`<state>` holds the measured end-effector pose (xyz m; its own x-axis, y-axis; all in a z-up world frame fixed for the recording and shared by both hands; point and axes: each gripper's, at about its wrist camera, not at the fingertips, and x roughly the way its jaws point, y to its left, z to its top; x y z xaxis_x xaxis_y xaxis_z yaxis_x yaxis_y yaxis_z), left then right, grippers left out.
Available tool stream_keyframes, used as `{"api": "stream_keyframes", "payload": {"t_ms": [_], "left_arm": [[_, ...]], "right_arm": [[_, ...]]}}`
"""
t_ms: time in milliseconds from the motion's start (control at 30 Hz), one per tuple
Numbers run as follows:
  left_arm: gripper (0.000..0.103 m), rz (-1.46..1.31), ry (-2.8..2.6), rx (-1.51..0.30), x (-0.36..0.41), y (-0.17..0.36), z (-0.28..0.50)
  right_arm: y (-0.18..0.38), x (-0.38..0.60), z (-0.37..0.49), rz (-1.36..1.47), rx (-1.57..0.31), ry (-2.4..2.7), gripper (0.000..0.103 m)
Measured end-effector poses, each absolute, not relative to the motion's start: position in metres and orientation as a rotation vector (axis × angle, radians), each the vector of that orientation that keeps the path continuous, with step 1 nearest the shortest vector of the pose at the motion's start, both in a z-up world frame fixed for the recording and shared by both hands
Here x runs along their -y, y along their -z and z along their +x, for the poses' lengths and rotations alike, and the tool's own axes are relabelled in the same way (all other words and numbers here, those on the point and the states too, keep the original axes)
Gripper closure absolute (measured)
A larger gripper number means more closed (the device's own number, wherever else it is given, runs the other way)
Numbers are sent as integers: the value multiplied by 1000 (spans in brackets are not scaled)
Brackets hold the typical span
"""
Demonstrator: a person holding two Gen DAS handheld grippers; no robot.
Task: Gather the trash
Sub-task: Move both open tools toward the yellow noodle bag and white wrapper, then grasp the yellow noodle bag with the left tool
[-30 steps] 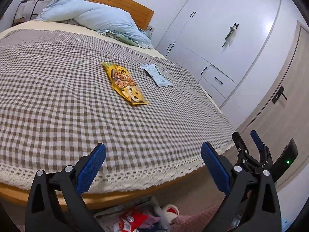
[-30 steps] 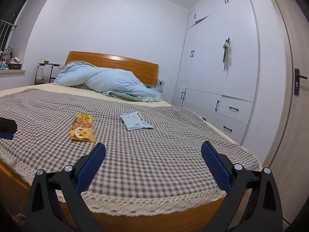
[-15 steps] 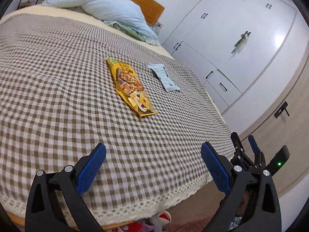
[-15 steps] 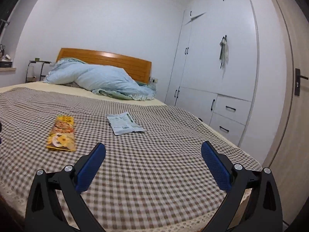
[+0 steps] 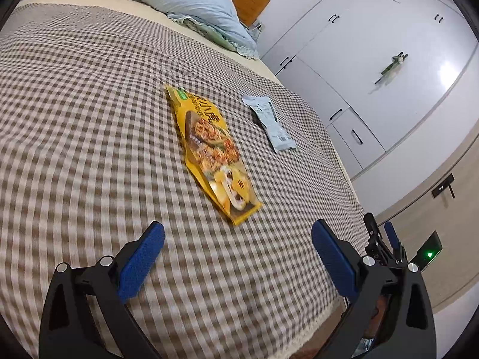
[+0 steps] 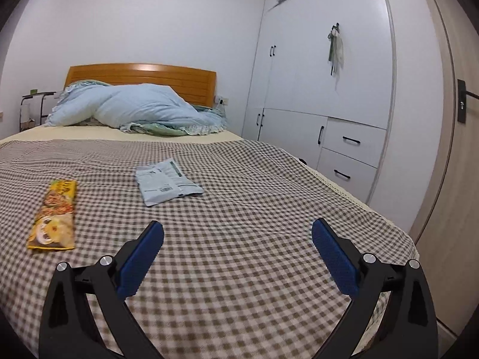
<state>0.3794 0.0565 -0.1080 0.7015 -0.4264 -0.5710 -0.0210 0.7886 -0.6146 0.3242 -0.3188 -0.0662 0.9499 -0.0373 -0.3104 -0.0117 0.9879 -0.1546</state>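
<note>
Trash here is two flat packets on the bed [image 5: 74, 119]: a yellow snack bag [image 5: 212, 146] and a pale grey pouch [image 5: 269, 119]. Both lie on the checked cover, toward the foot half of the bed, the pouch nearer the edge that faces the wardrobe [image 5: 374, 59], the bag just beside it toward the middle, the two apart and not touching.

Over the last second the left gripper [image 5: 238, 252] has come forward and tipped down over the foot edge: a second ago its view took in the bed's wooden foot rail and some red and white clutter on the floor below, and now only the cover fills the frame, with the bag's near end much larger and close ahead of the fingers [image 5: 140, 261]. The right gripper [image 6: 238, 252] has advanced too, so the pouch [image 6: 167, 181] sits ahead of it and a little left, the bag [image 6: 55, 215] well off to its left.

Both pairs of fingers are spread wide and hold nothing. The right gripper also shows at the lower right of the left view, though blur there makes its fingers hard to read.

My judgement: each gripper is lining up on its own packet, left on the bag, right on the pouch. Both packets lie flat on soft cloth, so a finger will likely have to get under an edge.
</note>
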Motion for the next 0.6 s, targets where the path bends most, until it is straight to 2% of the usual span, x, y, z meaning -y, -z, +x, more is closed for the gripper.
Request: {"api": "stream_keyframes", "payload": {"t_ms": [400,600], "left_arm": [[8,-749,272,-819,-82,132,454],[8,-749,328,-810,-70,139,487]], "right_arm": [[73,332,363,-191,-346,93,8],[72,356,376,-99,-395,120,8]]}}
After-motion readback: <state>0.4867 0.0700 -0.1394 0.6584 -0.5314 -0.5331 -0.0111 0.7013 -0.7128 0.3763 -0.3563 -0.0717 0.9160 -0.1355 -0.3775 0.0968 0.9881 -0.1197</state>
